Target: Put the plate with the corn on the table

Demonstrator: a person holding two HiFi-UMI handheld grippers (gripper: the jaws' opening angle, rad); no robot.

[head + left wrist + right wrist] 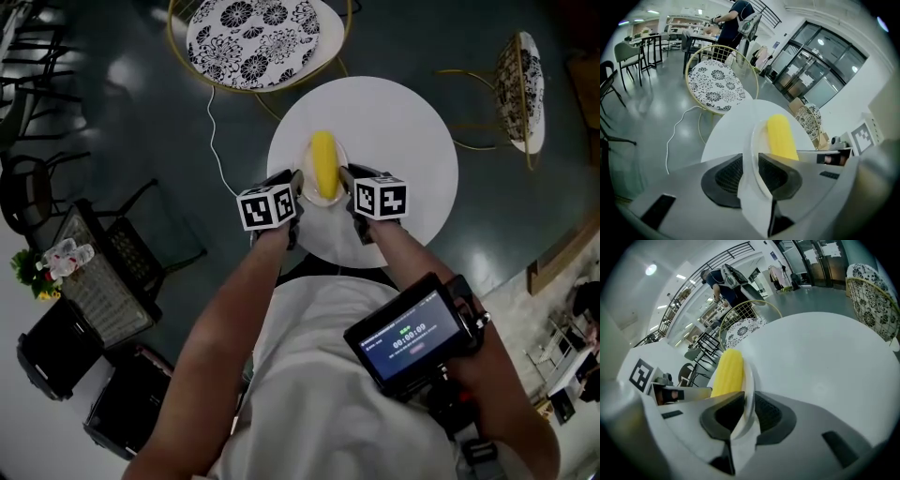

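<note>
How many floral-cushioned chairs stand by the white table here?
2. One floral chair stands beyond the round table in the head view; a second chair stands at its right. More may lie out of frame.

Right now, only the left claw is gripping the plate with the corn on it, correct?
No. Both claws grip it: the right gripper view shows the right claw shut on the plate at its rim, as the left gripper view shows for the left claw. The corn does lie on the plate.
</note>
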